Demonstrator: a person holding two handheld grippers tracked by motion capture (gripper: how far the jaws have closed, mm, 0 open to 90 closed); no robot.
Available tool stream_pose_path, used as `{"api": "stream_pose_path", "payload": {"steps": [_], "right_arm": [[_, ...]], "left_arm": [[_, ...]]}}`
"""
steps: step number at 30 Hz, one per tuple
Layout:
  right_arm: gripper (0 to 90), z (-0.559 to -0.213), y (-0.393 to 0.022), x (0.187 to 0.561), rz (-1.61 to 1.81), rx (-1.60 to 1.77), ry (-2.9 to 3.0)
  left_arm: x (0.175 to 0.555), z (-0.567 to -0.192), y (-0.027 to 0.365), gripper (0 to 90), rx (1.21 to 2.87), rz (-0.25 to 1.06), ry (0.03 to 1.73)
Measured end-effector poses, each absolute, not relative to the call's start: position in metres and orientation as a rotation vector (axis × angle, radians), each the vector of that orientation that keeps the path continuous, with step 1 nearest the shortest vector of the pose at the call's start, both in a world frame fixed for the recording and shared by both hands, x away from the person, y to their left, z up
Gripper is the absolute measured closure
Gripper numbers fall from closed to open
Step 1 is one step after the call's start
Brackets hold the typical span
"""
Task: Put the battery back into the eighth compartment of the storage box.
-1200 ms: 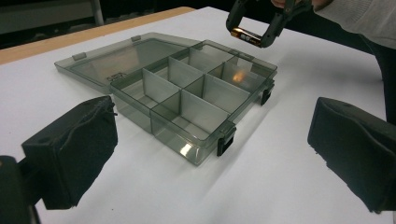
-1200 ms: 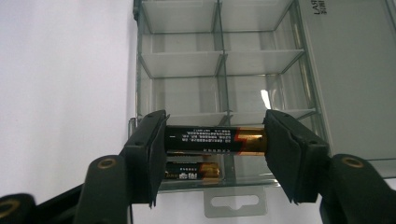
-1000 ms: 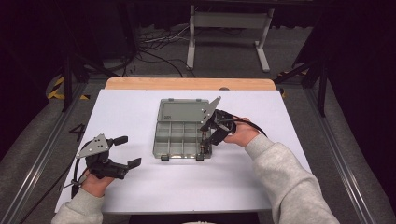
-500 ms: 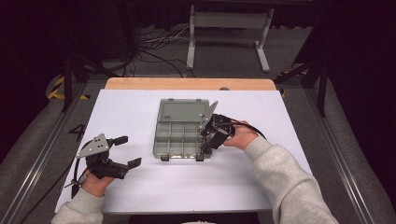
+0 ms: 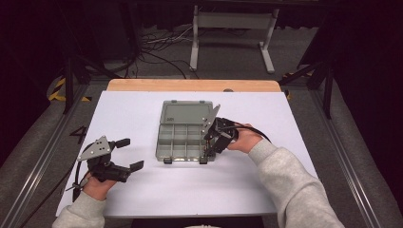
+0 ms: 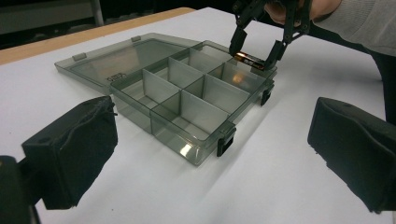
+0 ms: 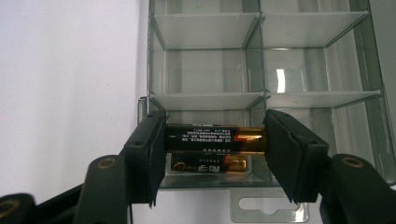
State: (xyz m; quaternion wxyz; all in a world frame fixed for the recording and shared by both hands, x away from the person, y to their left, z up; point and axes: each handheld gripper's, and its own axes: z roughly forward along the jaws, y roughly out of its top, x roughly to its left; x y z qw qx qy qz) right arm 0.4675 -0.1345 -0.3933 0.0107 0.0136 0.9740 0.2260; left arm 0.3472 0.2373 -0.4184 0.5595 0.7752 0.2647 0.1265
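Black-and-gold cylindrical battery (image 7: pixel 215 138), pinched end to end by our right gripper's (image 7: pixel 215 154) fingers, hovers over the grey transparent plastic organiser box's (image 5: pixel 183 138) near corner compartment, barely shifted since a second ago, while our left gripper's (image 6: pixel 210 154) fingers stay spread on the white tabletop (image 5: pixel 142 190).

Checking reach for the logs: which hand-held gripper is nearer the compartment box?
Right. The right hand-held gripper hangs over the compartment box at its near right corner, clamping a battery end to end. The left hand-held gripper sits apart, on the table left of the box.

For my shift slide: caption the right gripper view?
Right gripper holds a battery endwise over the organizer box.
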Motion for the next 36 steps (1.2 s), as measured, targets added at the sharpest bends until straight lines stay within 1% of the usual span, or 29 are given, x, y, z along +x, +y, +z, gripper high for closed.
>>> {"api": "stream_pose_path", "payload": {"steps": [17, 21, 23, 24, 26, 29, 30, 33, 34, 36], "right_arm": [[41.3, -0.395, -0.134, 0.465, 0.682, 0.040, 3.047], [40.0, -0.396, -0.133, 0.464, 0.673, 0.037, 3.040], [35.5, -0.394, -0.134, 0.463, 0.681, 0.050, 3.031], [34.8, -0.393, -0.134, 0.463, 0.682, 0.044, 3.015], [38.9, -0.391, -0.137, 0.463, 0.690, 0.054, 3.013], [49.8, -0.385, -0.141, 0.461, 0.719, 0.065, 3.001], [49.8, -0.385, -0.141, 0.461, 0.719, 0.065, 3.001], [64.1, -0.376, -0.148, 0.456, 0.783, 0.089, 2.978], [71.1, -0.374, -0.152, 0.454, 0.809, 0.092, 2.965], [79.5, -0.371, -0.156, 0.450, 0.823, 0.114, 2.940]], "left_arm": [[0.347, -0.418, 0.237, 2.2, 1.829, 0.299, 0.625], [0.347, -0.418, 0.237, 2.2, 1.832, 0.297, 0.624], [0.348, -0.419, 0.238, 2.2, 1.832, 0.301, 0.625], [0.348, -0.419, 0.238, 2.1, 1.831, 0.308, 0.622], [0.350, -0.420, 0.239, 1.9, 1.822, 0.322, 0.636], [0.352, -0.420, 0.239, 2.1, 1.816, 0.305, 0.639], [0.353, -0.421, 0.239, 2.1, 1.815, 0.329, 0.651], [0.357, -0.418, 0.240, 2.6, 1.806, 0.353, 0.685], [0.359, -0.418, 0.240, 2.7, 1.805, 0.343, 0.694], [0.363, -0.417, 0.241, 2.7, 1.820, 0.328, 0.728]]}}
